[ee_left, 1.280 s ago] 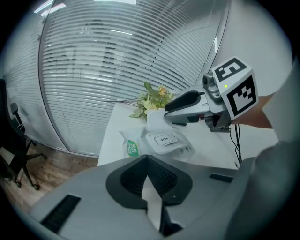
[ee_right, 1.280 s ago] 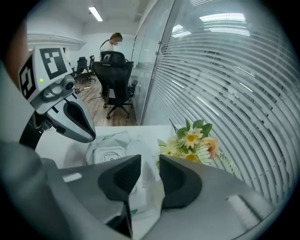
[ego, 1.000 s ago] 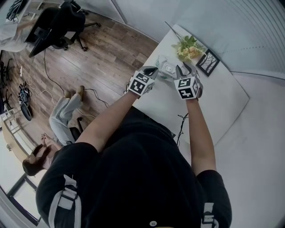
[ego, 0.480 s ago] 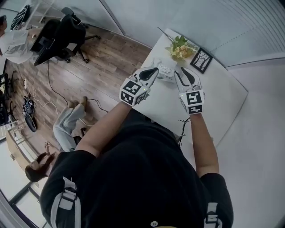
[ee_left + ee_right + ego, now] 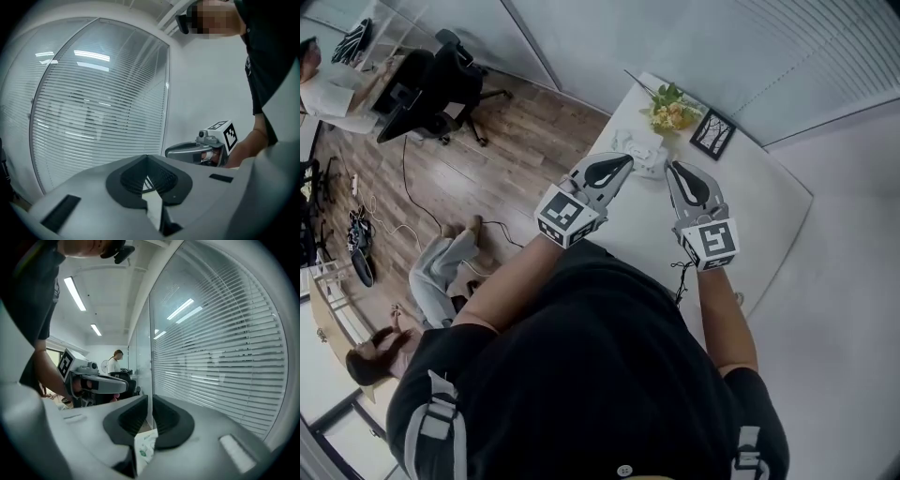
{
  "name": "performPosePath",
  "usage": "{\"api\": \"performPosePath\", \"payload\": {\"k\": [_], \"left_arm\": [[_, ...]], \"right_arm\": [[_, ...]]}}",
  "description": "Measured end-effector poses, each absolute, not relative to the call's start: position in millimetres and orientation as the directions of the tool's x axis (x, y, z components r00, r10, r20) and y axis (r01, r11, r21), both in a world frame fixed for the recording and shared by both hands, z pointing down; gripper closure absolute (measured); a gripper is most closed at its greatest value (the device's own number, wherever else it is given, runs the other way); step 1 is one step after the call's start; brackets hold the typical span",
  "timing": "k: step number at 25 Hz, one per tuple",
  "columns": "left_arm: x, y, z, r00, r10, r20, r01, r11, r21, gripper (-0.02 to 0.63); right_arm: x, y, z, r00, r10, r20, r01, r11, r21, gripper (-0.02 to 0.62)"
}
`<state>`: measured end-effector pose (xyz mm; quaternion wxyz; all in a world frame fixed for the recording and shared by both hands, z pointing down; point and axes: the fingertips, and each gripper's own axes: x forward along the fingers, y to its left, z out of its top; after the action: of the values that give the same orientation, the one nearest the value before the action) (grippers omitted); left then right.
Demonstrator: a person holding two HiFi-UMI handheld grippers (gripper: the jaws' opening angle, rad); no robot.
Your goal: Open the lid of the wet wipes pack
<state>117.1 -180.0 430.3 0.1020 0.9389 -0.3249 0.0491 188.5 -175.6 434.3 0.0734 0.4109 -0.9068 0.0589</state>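
The wet wipes pack [image 5: 645, 150], white with green print, hangs above the white table [image 5: 750, 206] between my two grippers. My left gripper [image 5: 626, 159] pinches its left edge, and a thin white strip of the pack [image 5: 153, 206] shows between those nearly closed jaws. My right gripper [image 5: 668, 166] has the right edge, with a green-printed corner of the pack [image 5: 145, 448] wedged between its jaws, which are closing. Both grippers point almost level at the window blinds. Each shows in the other's view: the right gripper [image 5: 168, 152], the left gripper [image 5: 124, 386]. The lid is hidden.
A bunch of yellow flowers [image 5: 667, 110] and a small black picture frame [image 5: 711, 134] stand at the table's far end. A black cable [image 5: 682, 267] hangs at its near edge. On the wooden floor to the left are an office chair [image 5: 441, 80] and a seated person [image 5: 441, 272].
Both grippers have risen from the table toward the head camera and levelled out, taking the pack up with them. The right jaws have drawn closer together.
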Motion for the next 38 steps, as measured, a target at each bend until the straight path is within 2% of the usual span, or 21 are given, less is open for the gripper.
{"api": "performPosePath", "payload": {"k": [4,16,38], "left_arm": [[125,-170,408,0.797,-0.593,0.115,-0.604,-0.787,0.126,0.606],[129,-148,381,0.817,-0.572,0.074,-0.576,-0.815,0.064,0.606],[116,-138,368,0.811,-0.583,0.052,-0.585,-0.81,0.041,0.606]], "right_arm": [[193,-163,419,-0.657,-0.742,0.138,-0.753,0.656,-0.058,0.584],[186,-140,385,-0.668,-0.741,0.07,-0.745,0.665,-0.057,0.584],[167,-127,368,-0.692,-0.72,0.054,-0.721,0.693,0.006,0.584]]}}
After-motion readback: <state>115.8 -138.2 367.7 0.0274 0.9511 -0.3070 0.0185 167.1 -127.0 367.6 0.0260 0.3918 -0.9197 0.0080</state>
